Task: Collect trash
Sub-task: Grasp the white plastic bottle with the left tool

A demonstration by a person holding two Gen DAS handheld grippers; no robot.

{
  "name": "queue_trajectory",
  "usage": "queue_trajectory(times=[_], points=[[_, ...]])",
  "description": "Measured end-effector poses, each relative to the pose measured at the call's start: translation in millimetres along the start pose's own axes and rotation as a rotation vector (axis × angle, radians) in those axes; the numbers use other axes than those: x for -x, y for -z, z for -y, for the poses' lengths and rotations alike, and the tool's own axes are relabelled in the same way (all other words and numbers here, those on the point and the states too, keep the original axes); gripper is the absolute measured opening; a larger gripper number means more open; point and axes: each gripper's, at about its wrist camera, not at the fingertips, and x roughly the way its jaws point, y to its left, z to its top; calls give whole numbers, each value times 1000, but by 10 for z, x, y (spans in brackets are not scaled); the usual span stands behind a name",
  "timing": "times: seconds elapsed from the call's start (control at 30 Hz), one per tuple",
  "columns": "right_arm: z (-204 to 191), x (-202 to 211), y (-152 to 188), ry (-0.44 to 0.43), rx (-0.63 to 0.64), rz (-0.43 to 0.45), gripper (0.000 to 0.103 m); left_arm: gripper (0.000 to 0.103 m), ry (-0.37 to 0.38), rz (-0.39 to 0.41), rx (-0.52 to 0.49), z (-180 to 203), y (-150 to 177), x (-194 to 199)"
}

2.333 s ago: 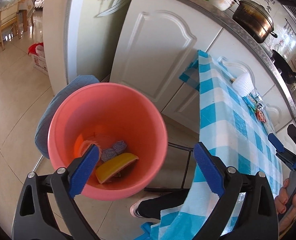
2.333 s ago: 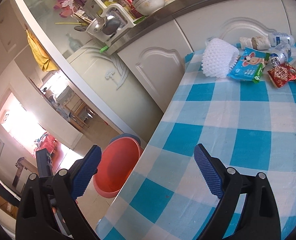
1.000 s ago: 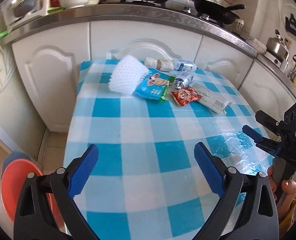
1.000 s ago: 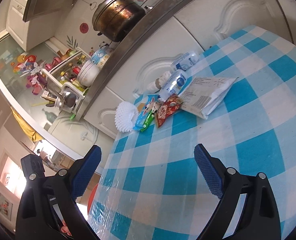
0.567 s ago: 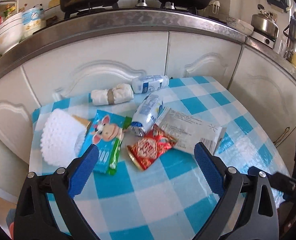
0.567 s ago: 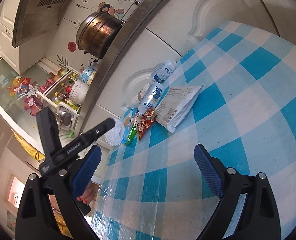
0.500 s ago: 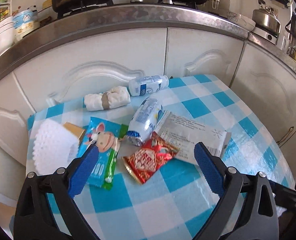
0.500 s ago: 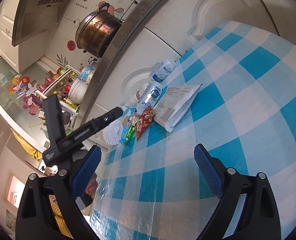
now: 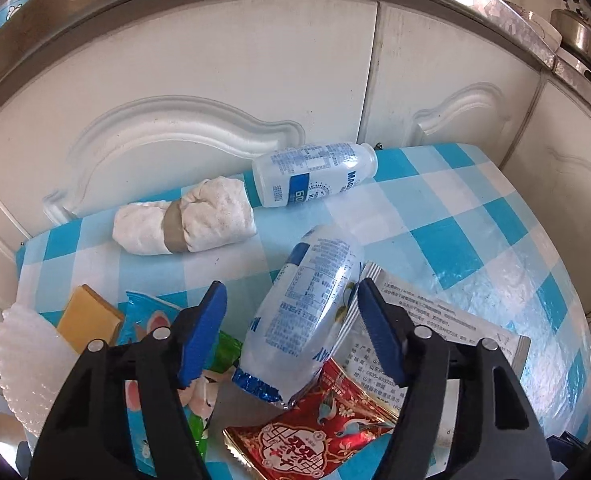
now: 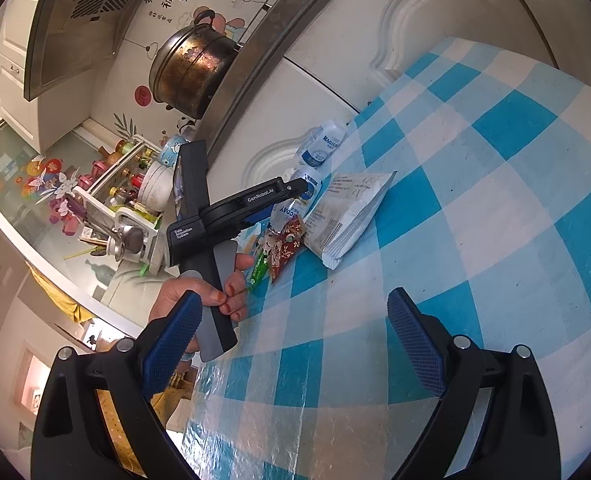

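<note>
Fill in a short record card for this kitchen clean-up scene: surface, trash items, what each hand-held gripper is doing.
surface: table with blue-and-white checked cloth
trash: crushed bottle, second bottle lying by the cabinet, taped white wad, red snack wrapper, white packet
left hand-held gripper: jaws closing, crushed bottle between them, left pad not yet touching
right hand-held gripper: open, empty, over bare cloth
</note>
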Motion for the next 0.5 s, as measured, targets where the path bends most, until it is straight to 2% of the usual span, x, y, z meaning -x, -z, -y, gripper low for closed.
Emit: queue_trajectory(times=[0.03,0.17,0.3,0.5], points=[[6,-1,0,-2,-2,-2,93,58,6,-5,-1,14,7,-23],[13,11,-5,-5,-8,1,93,45,9,-22,-16,73,80,-73],[18,16,-15,0,-8,7,93,44,40,-19,-21,89,190,-16],[10,31,-30,23,9,16,93,44,73,-22,-93,245,428,167]])
